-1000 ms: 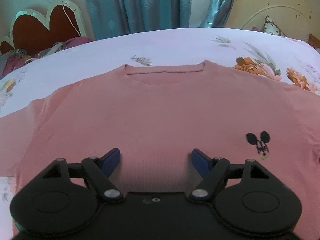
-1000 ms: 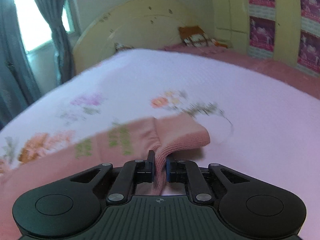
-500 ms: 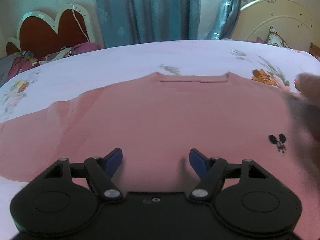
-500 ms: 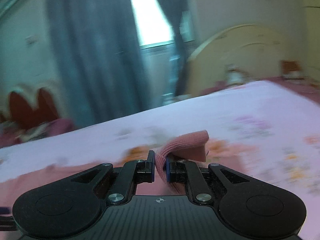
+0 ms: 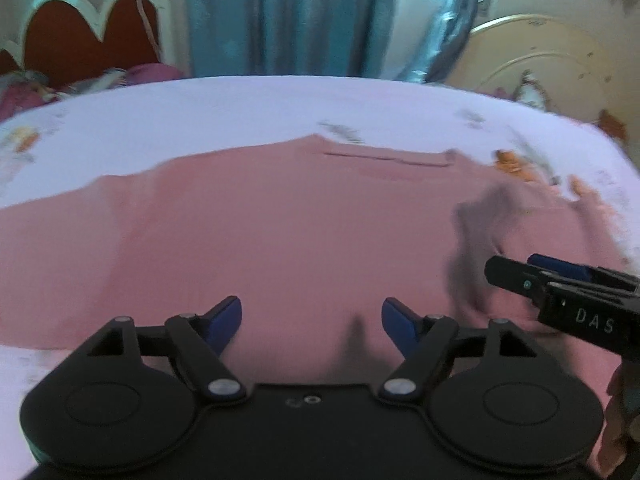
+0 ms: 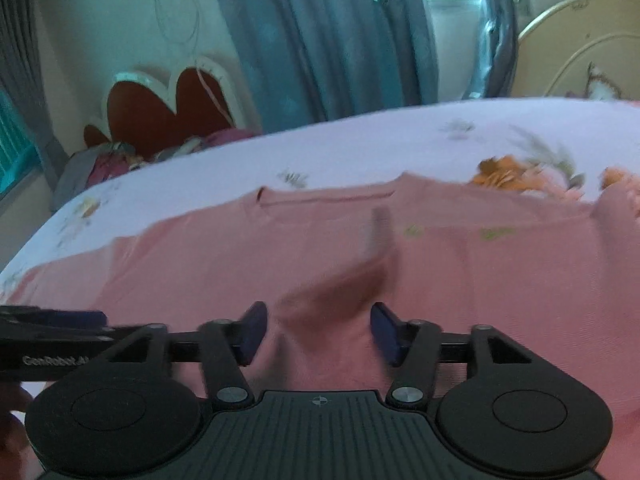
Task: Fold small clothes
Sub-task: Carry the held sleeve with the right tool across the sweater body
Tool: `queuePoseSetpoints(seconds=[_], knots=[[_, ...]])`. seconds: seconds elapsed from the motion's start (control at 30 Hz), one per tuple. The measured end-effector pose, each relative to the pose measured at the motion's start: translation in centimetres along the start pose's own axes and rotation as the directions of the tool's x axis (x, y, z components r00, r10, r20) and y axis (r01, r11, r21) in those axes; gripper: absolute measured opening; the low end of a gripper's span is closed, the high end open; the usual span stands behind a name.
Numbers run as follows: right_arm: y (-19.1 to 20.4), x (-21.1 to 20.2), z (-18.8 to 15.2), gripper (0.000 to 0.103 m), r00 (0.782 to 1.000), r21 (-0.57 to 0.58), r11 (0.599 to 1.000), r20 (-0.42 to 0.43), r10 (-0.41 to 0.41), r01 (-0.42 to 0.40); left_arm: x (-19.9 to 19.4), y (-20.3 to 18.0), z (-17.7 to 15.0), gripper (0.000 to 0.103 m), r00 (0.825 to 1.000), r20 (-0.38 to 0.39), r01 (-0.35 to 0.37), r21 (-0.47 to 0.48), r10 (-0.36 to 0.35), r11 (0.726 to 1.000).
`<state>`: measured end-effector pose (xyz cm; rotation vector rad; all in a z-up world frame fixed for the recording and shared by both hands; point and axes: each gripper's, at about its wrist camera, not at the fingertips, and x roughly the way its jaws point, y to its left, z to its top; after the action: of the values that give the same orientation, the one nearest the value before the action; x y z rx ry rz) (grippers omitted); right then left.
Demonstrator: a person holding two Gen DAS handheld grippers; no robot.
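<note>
Lying flat on the flowered bedsheet (image 5: 280, 112), the pink sweater (image 5: 280, 232) has its collar at the far side and a sleeve thrown across its right part. Both claws hang spread and empty above its near hem: left gripper (image 5: 312, 316), right gripper (image 6: 318, 328). That loose sleeve could slide off if the hem gets tugged. Bare sheet beyond leaves room.
</note>
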<state>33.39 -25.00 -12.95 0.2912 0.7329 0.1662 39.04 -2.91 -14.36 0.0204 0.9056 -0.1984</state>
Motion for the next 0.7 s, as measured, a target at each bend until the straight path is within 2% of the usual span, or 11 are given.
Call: queuePoseSetpoints(seconds=[0.13, 0.2, 0.3, 0.37, 0.47, 0.5, 0.57, 0.6, 0.63, 0.67, 0.7], knots=[[-3.8, -3.5, -0.9, 0.057, 0.994, 0.032, 0.994, 0.029, -0.108, 0.107, 1.0, -2.6, -0.1, 0.086, 0.997, 0.015, 0.081, 0.015, -0.082, 0.997], [-5.9, -5.2, -1.6, 0.057, 0.984, 0.056, 0.983, 0.03, -0.176, 0.174, 2.0, -4.0, -0.2, 0.088, 0.991, -0.013, 0.13, 0.02, -0.13, 0.991], [-8.4, -7.7, -2.9, 0.057, 0.971, 0.09, 0.968, 0.022, -0.236, 0.234, 3.4, -5.6, -0.5, 0.088, 0.981, -0.05, 0.189, -0.002, -0.189, 0.982], [-9.7, -9.1, -3.8, 0.057, 0.958, 0.091, 0.954, 0.016, -0.288, 0.285, 4.0, -6.4, -0.6, 0.088, 0.979, -0.045, 0.2, 0.003, -0.2, 0.98], [-11.3, -10.1, -5.0, 0.057, 0.94, 0.102, 0.935, -0.006, -0.341, 0.34, 4.3, -8.2, -1.0, 0.087, 0.981, -0.015, 0.192, 0.071, -0.191, 0.979], [-11.8, -9.8, -5.2, 0.057, 0.937, 0.114, 0.931, -0.016, -0.348, 0.347, 4.4, -9.1, -1.2, 0.084, 0.985, -0.002, 0.173, 0.104, -0.174, 0.979], [-12.5, -9.9, -5.6, 0.057, 0.933, 0.138, 0.923, -0.029, -0.358, 0.358, 4.8, -10.4, -1.4, 0.066, 0.988, -0.004, 0.15, 0.154, -0.151, 0.977], [-12.7, -10.0, -5.8, 0.057, 0.931, 0.144, 0.92, -0.03, -0.365, 0.365, 5.2, -10.6, -1.5, 0.05, 0.988, -0.007, 0.154, 0.161, -0.155, 0.975], [-12.9, -10.2, -5.9, 0.057, 0.928, 0.149, 0.917, -0.03, -0.37, 0.37, 5.3, -10.5, -1.5, 0.042, 0.984, 0.007, 0.175, 0.153, -0.179, 0.972], [-13.1, -10.4, -6.1, 0.057, 0.927, 0.152, 0.915, -0.031, -0.374, 0.374, 5.4, -10.3, -1.4, 0.037, 0.98, 0.023, 0.192, 0.133, -0.196, 0.972], [-13.2, -10.3, -6.1, 0.057, 0.926, 0.155, 0.913, -0.03, -0.377, 0.377, 5.5, -10.0, -1.2, 0.028, 0.981, 0.03, 0.189, 0.115, -0.194, 0.975]])
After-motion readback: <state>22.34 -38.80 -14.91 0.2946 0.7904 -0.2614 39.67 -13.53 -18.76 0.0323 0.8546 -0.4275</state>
